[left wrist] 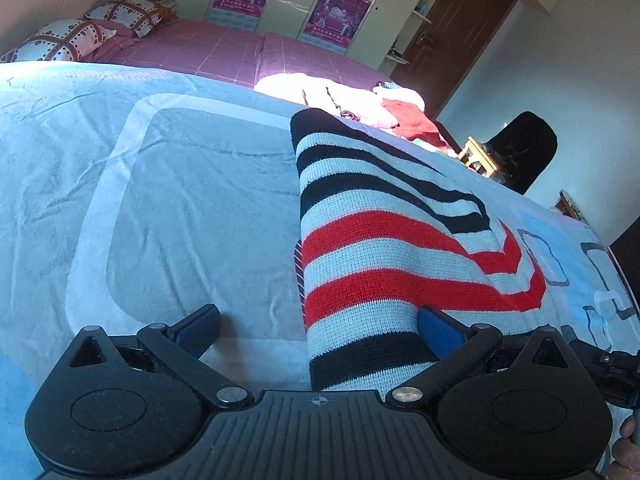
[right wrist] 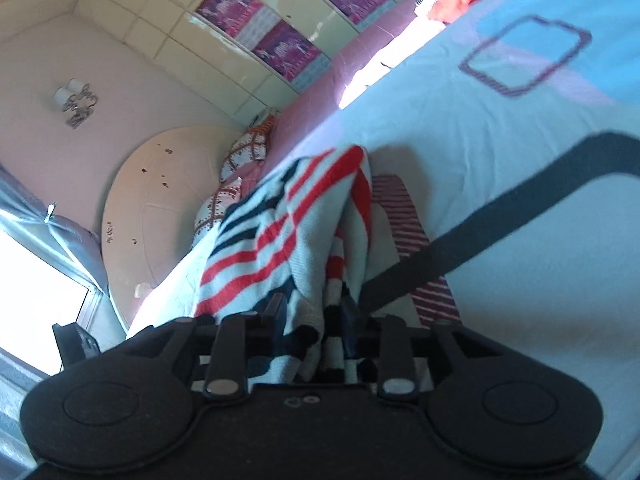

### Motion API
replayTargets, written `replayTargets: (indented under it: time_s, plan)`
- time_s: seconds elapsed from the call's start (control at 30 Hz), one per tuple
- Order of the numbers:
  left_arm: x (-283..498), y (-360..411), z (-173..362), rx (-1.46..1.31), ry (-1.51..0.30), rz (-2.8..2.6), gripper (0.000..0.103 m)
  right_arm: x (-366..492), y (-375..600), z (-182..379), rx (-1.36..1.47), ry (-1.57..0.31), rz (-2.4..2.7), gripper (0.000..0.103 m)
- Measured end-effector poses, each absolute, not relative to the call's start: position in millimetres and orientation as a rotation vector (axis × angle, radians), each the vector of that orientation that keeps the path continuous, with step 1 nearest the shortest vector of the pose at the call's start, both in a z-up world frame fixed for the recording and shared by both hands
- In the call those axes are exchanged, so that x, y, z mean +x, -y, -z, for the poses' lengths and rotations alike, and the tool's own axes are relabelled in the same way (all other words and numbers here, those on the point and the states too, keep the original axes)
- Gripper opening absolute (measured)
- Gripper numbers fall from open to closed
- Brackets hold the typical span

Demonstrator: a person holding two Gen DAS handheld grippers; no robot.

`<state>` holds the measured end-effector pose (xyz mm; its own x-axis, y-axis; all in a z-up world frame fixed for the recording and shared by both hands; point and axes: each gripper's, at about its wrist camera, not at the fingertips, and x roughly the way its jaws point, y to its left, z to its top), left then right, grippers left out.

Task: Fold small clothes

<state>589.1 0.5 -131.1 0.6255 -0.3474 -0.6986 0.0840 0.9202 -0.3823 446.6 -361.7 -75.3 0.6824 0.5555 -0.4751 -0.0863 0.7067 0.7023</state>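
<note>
At the far left of the left wrist view, two patterned pillows with brown grid and heart print [left wrist: 80, 36] lie at the head of a pink checked bedsheet [left wrist: 208, 46], with the pale blue quilt with grey rounded-rectangle panels [left wrist: 168, 200] spread in front. The left gripper [left wrist: 320, 326] stands released, its jaws wide apart: the left blue pad rests over bare quilt, and the right blue pad lies against the edge of the knitted sweater with black, red and pale blue stripes [left wrist: 384, 240], which lies folded on the quilt and runs between the jaws without being pinched. Beyond it sits a heap of pink, white and red clothes [left wrist: 360, 108], then a brown wooden door [left wrist: 452, 36]. In the right wrist view the right gripper [right wrist: 316, 312] has bunched sweater [right wrist: 280, 220] between its narrowly parted fingers; whether the pads press it I cannot tell.
</note>
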Motion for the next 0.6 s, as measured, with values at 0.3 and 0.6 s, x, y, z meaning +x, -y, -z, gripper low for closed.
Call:
replayTargets:
  time_s: [0.3,0.6]
  plan:
    - [581.2,1.1,133.3,-0.345,-0.83,0.248,0.103,498.4,356.0,78.5,0.607,-0.66,-0.325,0.03]
    - [577.5,1.6,133.4,-0.351,-0.816,0.226,0.103,533.2,352.7,83.4,0.511,-0.642,-0.329,0.013]
